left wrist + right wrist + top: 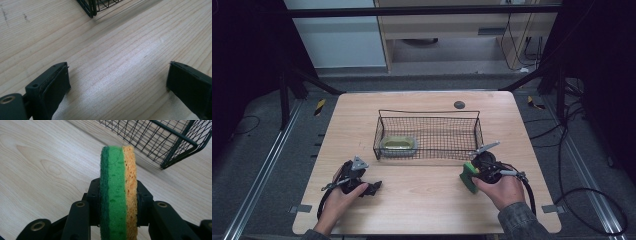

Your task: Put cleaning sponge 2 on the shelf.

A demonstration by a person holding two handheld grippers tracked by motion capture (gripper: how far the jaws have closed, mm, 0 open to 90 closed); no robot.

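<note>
Right gripper view shows the two black jaws clamped on a green-and-yellow scouring sponge [118, 192], pressing its flat faces near the lower half, so the sponge stands on edge and sticks up past the jaw tips toward the upper middle of the frame. The grip looks square and firm. In the high view the right gripper [475, 172] holds that sponge [469, 176] at the lower right of the light wooden desk [422, 205], just in front of the near right corner of the black wire basket [428, 134].

The work in hand looks like carrying the sponge into the basket. To do it well, I would lift until the sponge's lower edge is above the basket's top rail, move over the bare mesh to the right of the olive-green tin [399, 145] lying at the basket's left end, lower it, and only then let go. The protruding sponge could catch on the wire if brought in low.

The left gripper [373, 188] rests at the lower left of the desk, its jaws wide apart with nothing between them.
</note>
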